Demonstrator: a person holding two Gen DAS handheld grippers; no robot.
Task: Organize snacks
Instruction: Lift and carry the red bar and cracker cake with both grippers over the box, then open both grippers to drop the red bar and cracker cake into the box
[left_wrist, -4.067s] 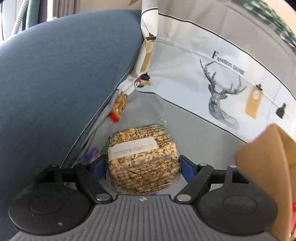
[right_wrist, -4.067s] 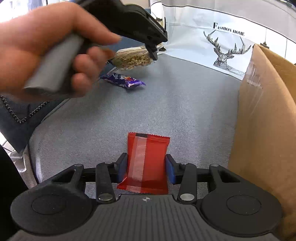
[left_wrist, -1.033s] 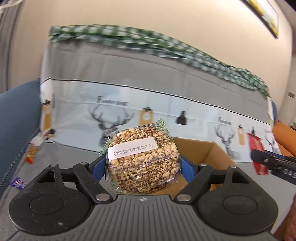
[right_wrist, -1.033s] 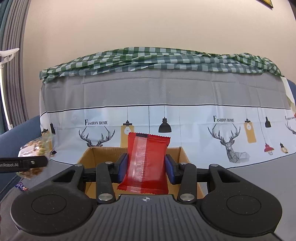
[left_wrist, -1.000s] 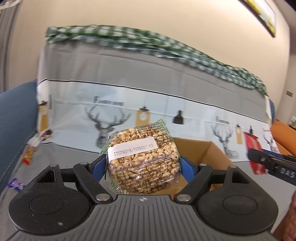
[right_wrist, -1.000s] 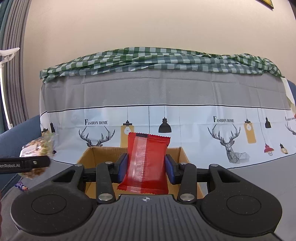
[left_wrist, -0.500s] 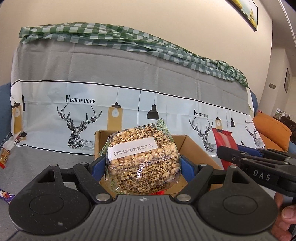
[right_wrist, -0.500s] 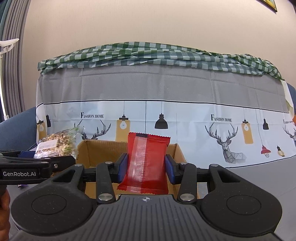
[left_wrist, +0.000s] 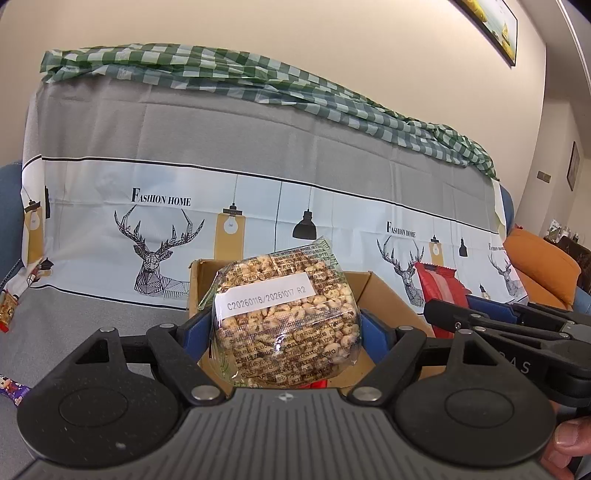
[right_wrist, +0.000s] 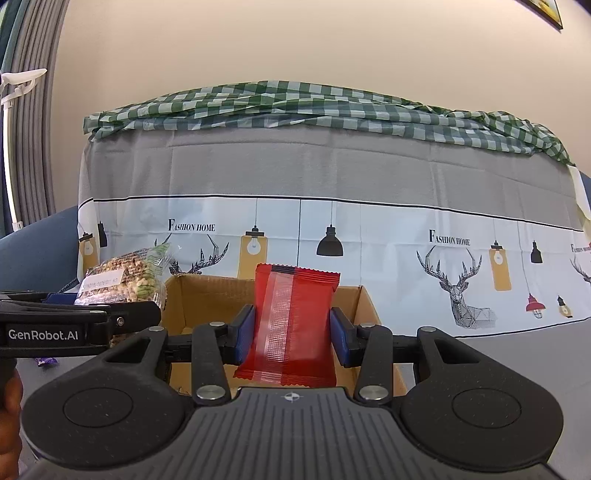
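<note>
My left gripper (left_wrist: 282, 326) is shut on a clear packet of puffed cereal (left_wrist: 284, 314) with a white date label, held above the open cardboard box (left_wrist: 388, 299). The right gripper (right_wrist: 292, 330) is shut on a red foil snack packet (right_wrist: 293, 325), also over the cardboard box (right_wrist: 207, 295). Each view shows the other tool: the red packet (left_wrist: 437, 282) at the right of the left wrist view, the cereal packet (right_wrist: 122, 280) at the left of the right wrist view. Something red (left_wrist: 317, 384) shows low inside the box.
The box stands on a grey sofa seat against a backrest cover printed with deer and lamps (right_wrist: 332, 236), a green checked cloth (right_wrist: 295, 107) on top. A purple wrapper (left_wrist: 14, 389) and a small orange-red packet (left_wrist: 7, 306) lie at the left. An orange cushion (left_wrist: 539, 269) sits right.
The left gripper has swung right with the cereal packet, from beside the box to over it, close to the right gripper. The right gripper and its red packet have stayed put.
</note>
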